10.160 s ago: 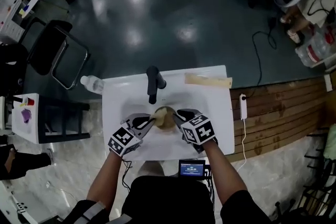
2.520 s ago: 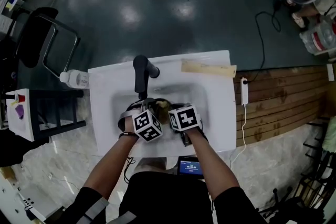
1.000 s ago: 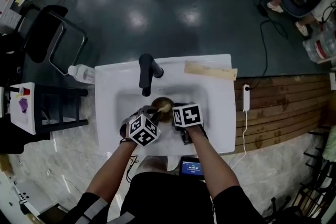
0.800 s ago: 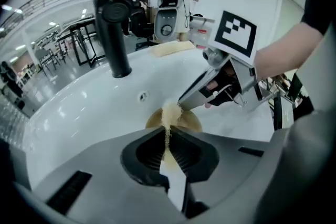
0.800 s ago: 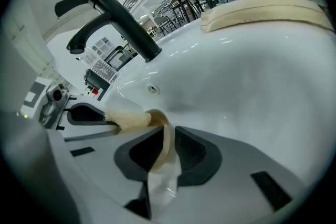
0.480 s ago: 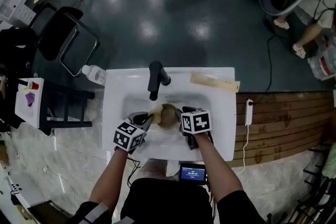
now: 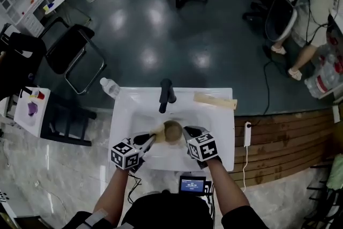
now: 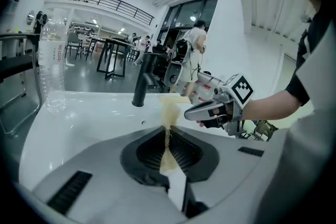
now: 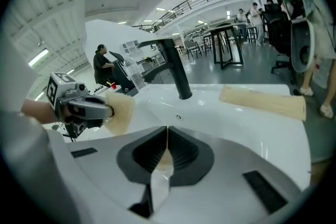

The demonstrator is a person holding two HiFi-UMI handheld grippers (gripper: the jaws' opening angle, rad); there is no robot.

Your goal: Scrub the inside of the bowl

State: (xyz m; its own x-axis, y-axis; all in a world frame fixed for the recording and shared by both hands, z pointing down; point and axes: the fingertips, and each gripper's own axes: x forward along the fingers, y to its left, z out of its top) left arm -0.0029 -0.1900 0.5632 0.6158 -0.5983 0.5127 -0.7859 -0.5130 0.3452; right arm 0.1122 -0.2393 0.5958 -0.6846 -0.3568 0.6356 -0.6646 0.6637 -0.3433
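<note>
A tan, round bowl (image 7: 172, 131) sits in the white sink (image 7: 214, 134), just below the black faucet (image 7: 166, 95). My left gripper (image 7: 153, 138) reaches in from the left, shut on a thin yellow sponge (image 8: 170, 107) that sticks out past its jaws and touches the bowl's left side. My right gripper (image 7: 187, 132) is at the bowl's right side. Its jaws are closing, and in the right gripper view (image 9: 167, 136) they pinch a thin tan edge, apparently the bowl's rim. The rest of the bowl is hidden below the jaws there.
A clear plastic bottle (image 7: 110, 87) stands at the sink's back left corner. A pale wooden strip (image 7: 214, 100) lies along the back right rim. A small screen (image 7: 193, 185) sits at the front edge. A black chair (image 7: 72, 53) stands to the left, a power strip (image 7: 247, 134) on the right.
My left gripper has drawn back to the left with the sponge, from over the bowl to its left side. My right gripper stays at the bowl's right side.
</note>
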